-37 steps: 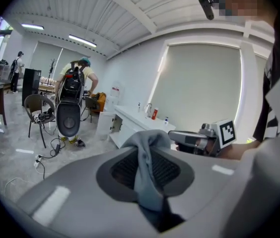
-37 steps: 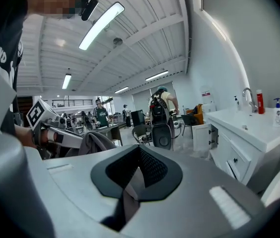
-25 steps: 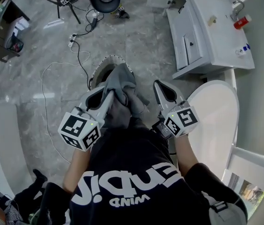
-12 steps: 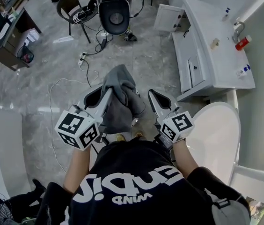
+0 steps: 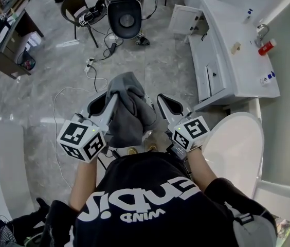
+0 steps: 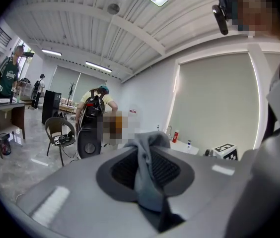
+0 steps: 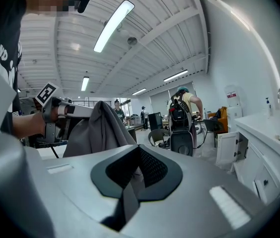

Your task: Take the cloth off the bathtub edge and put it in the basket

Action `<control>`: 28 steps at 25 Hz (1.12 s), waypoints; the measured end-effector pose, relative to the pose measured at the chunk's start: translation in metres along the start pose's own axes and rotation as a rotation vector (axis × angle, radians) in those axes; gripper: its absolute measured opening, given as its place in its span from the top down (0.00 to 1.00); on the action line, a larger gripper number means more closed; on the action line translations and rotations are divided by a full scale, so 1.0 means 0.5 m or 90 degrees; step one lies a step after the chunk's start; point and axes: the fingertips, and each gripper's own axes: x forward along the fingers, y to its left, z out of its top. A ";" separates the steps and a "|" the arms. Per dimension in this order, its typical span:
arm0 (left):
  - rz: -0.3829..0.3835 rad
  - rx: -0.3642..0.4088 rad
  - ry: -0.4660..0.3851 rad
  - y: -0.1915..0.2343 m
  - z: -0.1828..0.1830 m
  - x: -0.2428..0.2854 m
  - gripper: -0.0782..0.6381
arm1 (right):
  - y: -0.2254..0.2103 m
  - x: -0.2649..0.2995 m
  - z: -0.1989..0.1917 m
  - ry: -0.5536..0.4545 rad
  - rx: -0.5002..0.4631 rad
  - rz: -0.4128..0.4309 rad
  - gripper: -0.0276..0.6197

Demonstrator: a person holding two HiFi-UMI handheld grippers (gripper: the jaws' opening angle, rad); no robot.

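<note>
Grey marble-look floor (image 5: 42,76), bathroom mock-up inside an open workshop. All places below are given from the cloth, as the head view shows it.

- Left tongs (image 5: 111,103): pinched on the grey cloth (image 5: 129,112). The left gripper view shows a fold bunched between the pads and bulging out above them.
- Right tongs (image 5: 163,101): pressed together, with a thin strip of the same cloth caught between the pads in the right gripper view.
- The cloth hangs in the air between the two tongs, in front of the person's chest and above the floor. It is clear of the tub. The bulk of it drapes from the left tongs, and the right tongs sit just beside its right edge.
- Both marker cubes sit below the cloth, one on each side. The person's black shirt (image 5: 140,199) is directly below it.
- The white bathtub (image 5: 235,148) is to the right of the cloth and lower, well apart from it.
- The white vanity counter (image 5: 237,60) is to the upper right of the cloth. It carries a tap (image 5: 259,5) and a red bottle (image 5: 267,47). An open cabinet door (image 5: 182,19) is at its near end.
- A black unit with a round face (image 5: 126,19) is straight above the cloth, and a chair (image 5: 80,6) is just left of that.
- A white cable (image 5: 57,102) loops over the floor to the left of the cloth.
- Other people stand in the far background of both gripper views.
</note>
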 end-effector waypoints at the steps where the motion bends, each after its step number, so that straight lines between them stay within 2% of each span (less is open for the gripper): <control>1: 0.003 -0.002 0.002 0.005 -0.005 0.000 0.82 | 0.001 0.003 -0.003 0.002 0.001 0.002 0.94; 7: 0.009 -0.019 0.027 0.022 -0.056 0.009 0.82 | -0.023 -0.005 -0.032 0.027 0.006 -0.014 0.94; 12: 0.020 -0.011 0.038 0.040 -0.106 0.030 0.82 | -0.044 -0.001 -0.058 0.041 0.007 -0.011 0.94; 28: 0.008 -0.045 0.112 0.065 -0.355 0.094 0.82 | -0.084 0.016 -0.227 0.118 0.059 -0.033 0.94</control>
